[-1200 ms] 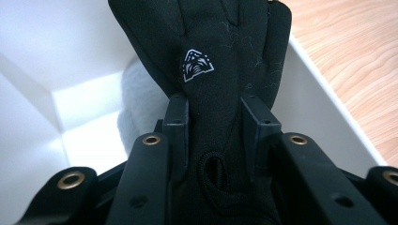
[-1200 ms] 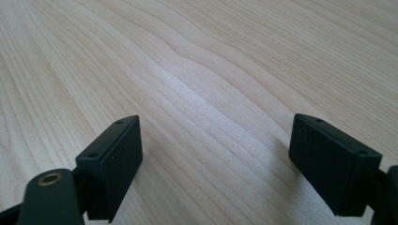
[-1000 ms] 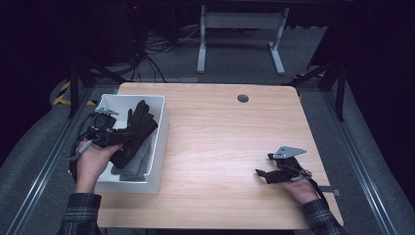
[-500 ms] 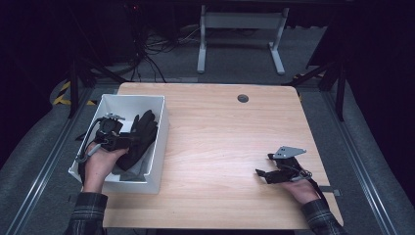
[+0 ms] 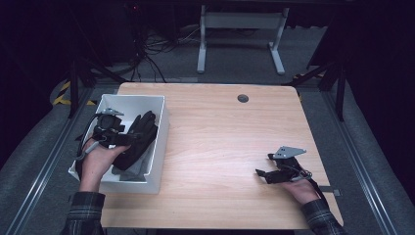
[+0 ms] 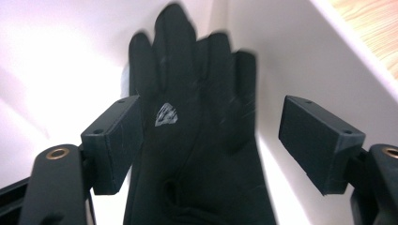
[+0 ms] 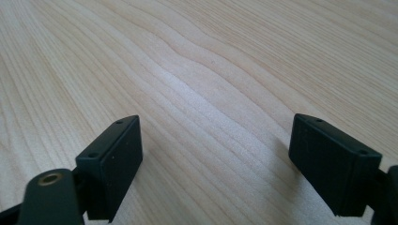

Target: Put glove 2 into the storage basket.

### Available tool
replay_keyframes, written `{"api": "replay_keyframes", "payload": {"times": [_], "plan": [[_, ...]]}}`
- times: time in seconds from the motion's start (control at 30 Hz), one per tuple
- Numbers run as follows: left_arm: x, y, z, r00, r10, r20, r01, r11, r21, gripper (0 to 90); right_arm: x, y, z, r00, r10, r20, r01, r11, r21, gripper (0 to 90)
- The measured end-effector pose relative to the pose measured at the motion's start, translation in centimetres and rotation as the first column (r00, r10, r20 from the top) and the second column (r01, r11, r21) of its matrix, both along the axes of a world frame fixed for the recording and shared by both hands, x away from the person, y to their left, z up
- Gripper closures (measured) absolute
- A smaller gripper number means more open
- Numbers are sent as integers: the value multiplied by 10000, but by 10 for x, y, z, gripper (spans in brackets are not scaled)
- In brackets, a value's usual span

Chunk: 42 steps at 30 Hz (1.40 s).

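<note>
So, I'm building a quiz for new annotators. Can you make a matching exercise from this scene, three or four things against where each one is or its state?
Things:
1. black glove
2. white bin
3. right gripper
4. left gripper

Places or states:
A. jaws open over bare wood
B. at the table's left edge
C. lying in the bin
D. jaws just opened, glove between them, right pad clear of it

Pairs: 1-C, 2-B, 3-A, 4-D
</note>
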State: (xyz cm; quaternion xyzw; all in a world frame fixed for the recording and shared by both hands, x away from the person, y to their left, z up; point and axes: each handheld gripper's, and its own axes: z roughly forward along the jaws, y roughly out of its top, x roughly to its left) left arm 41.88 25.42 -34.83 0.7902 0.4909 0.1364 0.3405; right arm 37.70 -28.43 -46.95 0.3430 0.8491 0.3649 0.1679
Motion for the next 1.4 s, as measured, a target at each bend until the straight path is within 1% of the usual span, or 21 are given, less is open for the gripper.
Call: {"api": "replay_keyframes", "payload": {"times": [0.07, 0.13, 0.23, 0.33, 0.37, 0.5, 0.53, 0.57, 0.6, 0.7, 0.73, 0.8, 0.9, 1.03, 1.2, 1.23, 1.27, 1.33, 1.4], "plan": [[-1, -3, 6, 9998, -104, 172, 107, 9998, -155, 229, 0, 0, 0, 10000, 1, 0, -1, 10000, -1, 184], [-2, -9, 14, 9991, -329, 281, 337, 9990, -283, 224, 0, 0, 0, 10000, 0, 2, 0, 10000, 0, 184], [-2, -16, 20, 9976, -562, 406, 578, 9976, -387, 214, 0, 0, 0, 10000, 0, -3, 0, 10000, 6, 184], [-1, -26, 26, 9946, -852, 587, 881, 9949, -483, 199, 0, 0, 0, 10000, 1, 0, -1, 10000, 1, 183], [-1, -30, 28, 9936, -974, 579, 1003, 9937, -503, 195, 0, 0, 0, 10000, 3, 1, -3, 10000, 0, 183], [-2, -44, 34, 9890, -1285, 736, 1330, 9893, -599, 177, 0, 0, 0, 10000, 6, 0, -6, 10000, -1, 183], [-2, -44, 34, 9890, -1285, 736, 1330, 9893, -599, 174, 0, 0, 0, 10000, 6, 0, -6, 10000, -1, 183], [-2, -53, 37, 9862, -1465, 774, 1513, 9867, -603, 170, 0, 0, 0, 10000, 6, -1, -6, 10000, -2, 183], [-2, -53, 37, 9862, -1465, 774, 1513, 9867, -603, 170, 0, 0, 0, 10000, 6, -1, -6, 10000, -2, 183], [-3, -65, 41, 9820, -1682, 861, 1738, 9828, -621, 169, 0, 0, 0, 10000, 6, 0, -6, 10000, -1, 183], [-3, -69, 42, 9802, -1777, 873, 1835, 9809, -638, 169, 0, 0, 0, 10000, 6, -2, -6, 10000, 1, 183], [-4, -78, 44, 9741, -2060, 930, 2127, 9746, -696, 168, 0, 0, 0, 10000, 7, -3, -7, 10000, 3, 183], [-4, -92, 45, 9680, -2331, 928, 2397, 9685, -673, 167, 0, 0, 0, 10000, 8, -3, -8, 10000, 1, 182], [-2, -106, 46, 9619, -2547, 998, 2625, 9620, -754, 166, 0, 0, 0, 10000, 37, 4, -37, 10000, 16, 182], [-2, -122, 45, 9572, -2713, 1010, 2792, 9573, -747, 166, -1, 0, 0, 10000, 41, -8, -41, 10000, 8, 182], [-2, -122, 45, 9572, -2713, 1010, 2792, 9573, -747, 166, -1, 0, 0, 10000, 46, -6, -46, 10000, -5, 182], [-3, -129, 45, 9551, -2774, 1039, 2854, 9557, -723, 163, -1, -1, 0, 10000, 42, -12, -42, 10000, -4, 182], [-4, -136, 44, 9520, -2875, 1049, 2953, 9531, -672, 162, -1, -1, 0, 10000, 50, -11, -50, 10000, -3, 182], [-4, -141, 44, 9509, -2923, 1020, 2994, 9521, -625, 161, -1, -1, 0, 10000, 54, -10, -54, 10000, -2, 182]]}}
